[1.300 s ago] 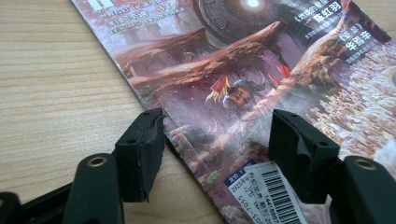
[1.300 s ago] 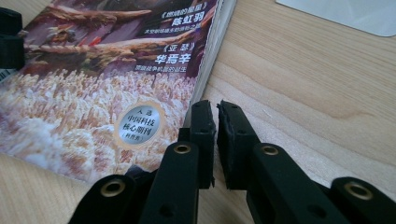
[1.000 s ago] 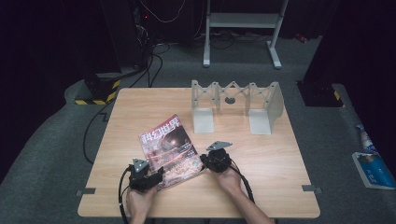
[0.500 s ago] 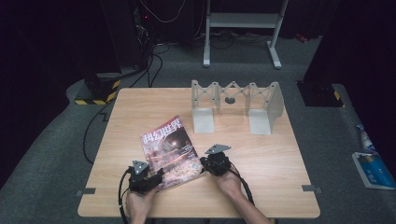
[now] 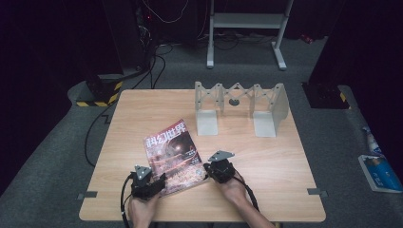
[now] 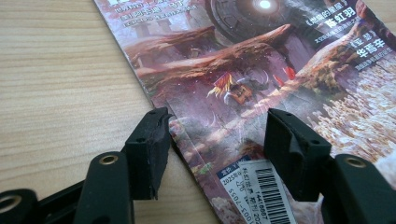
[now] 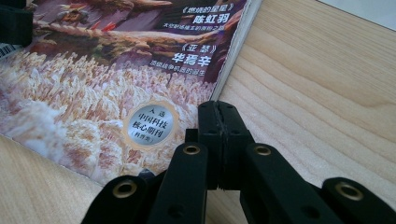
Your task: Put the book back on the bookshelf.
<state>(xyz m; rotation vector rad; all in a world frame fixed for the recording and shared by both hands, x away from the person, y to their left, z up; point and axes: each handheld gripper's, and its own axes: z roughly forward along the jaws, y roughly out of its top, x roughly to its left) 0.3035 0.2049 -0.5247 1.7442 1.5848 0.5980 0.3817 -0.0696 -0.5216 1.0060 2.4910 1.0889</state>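
Observation:
A magazine (image 5: 173, 156) with a reddish illustrated cover lies flat on the wooden table (image 5: 266, 199), near the front. My left gripper (image 5: 159, 181) is at its near left corner. In the left gripper view its jaws (image 6: 219, 140) stand open astride the magazine's (image 6: 243, 60) left edge by the barcode, and they have just been closing a little. My right gripper (image 5: 207, 169) is at the magazine's near right edge. Its jaws (image 7: 218, 109) have just closed and press together, tips at the edge of the magazine (image 7: 116, 60), with nothing seen between them.
A grey metal folding rack (image 5: 237, 107) stands at the back of the table, right of centre. Cables run over the floor at the left, and a blue packet (image 5: 378, 171) lies on the floor at the right.
The right gripper has drifted slightly toward the table's near edge. The magazine and the left gripper keep their places.

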